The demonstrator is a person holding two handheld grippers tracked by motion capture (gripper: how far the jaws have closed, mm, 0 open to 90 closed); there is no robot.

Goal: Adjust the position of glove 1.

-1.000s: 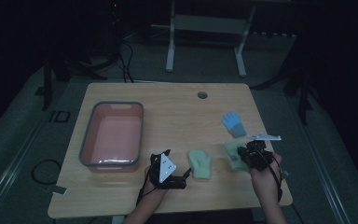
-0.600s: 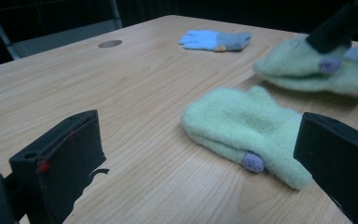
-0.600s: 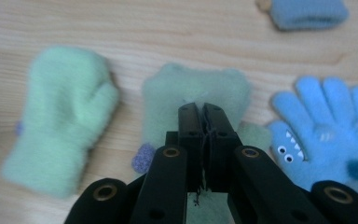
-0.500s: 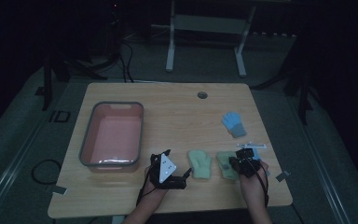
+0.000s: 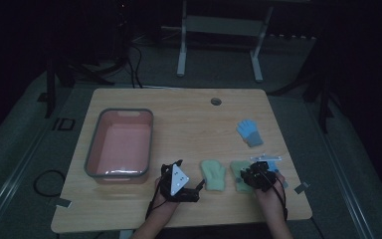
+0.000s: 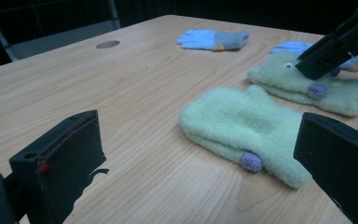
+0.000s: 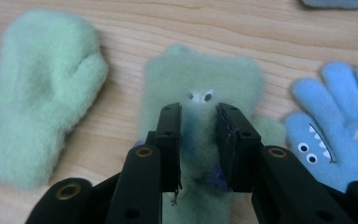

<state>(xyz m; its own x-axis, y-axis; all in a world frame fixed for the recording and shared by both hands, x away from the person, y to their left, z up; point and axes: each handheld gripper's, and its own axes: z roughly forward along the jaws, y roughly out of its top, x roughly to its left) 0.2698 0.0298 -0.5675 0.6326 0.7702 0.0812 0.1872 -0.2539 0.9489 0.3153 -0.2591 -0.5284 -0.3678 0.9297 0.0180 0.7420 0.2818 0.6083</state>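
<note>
Right gripper (image 7: pixel 198 114) in my hand sits low over the green mitten with eyes (image 7: pixel 200 88), its jaws just opening, parted slightly above the fleece; the mitten lies flat beneath them, between a plain green mitten (image 7: pixel 37 88) and a blue glove (image 7: pixel 335 126).

The 2 green mittens (image 7: pixel 42 93) (image 7: pixel 200 79) and the blue glove (image 7: pixel 335 121) look like fuzzy matt fleece; the table (image 6: pixel 74 84) is smooth wood grain; the bin (image 5: pixel 119 144) is glossy plastic.
</note>
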